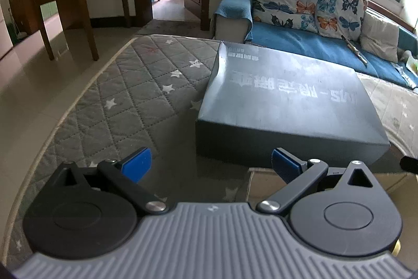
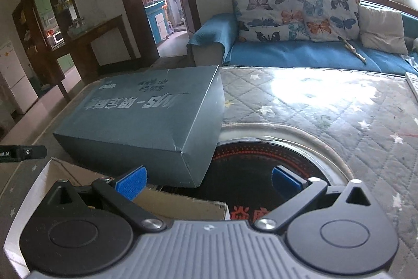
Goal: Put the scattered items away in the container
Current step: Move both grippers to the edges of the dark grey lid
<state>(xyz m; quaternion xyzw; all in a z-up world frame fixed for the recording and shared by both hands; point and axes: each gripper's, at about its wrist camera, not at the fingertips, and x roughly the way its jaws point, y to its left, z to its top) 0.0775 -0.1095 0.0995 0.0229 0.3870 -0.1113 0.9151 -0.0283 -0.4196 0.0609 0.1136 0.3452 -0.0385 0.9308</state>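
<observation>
- The left gripper (image 1: 211,165) has its two fingers spread wide apart, with nothing between them.
- Its blue-padded fingertips (image 1: 137,164) angle outward, and the black linkage arms splay from the grey ribbed body.
- The right gripper (image 2: 209,182) is likewise spread wide, and the gap between its fingers is empty.
- Its blue fingertips (image 2: 131,182) point forward and slightly outward.
- Both grippers sit level, aimed forward.

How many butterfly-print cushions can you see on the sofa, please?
2: the left butterfly cushion by the sofa's armrest, and the right butterfly cushion beside it, before the plain cushion.
</observation>
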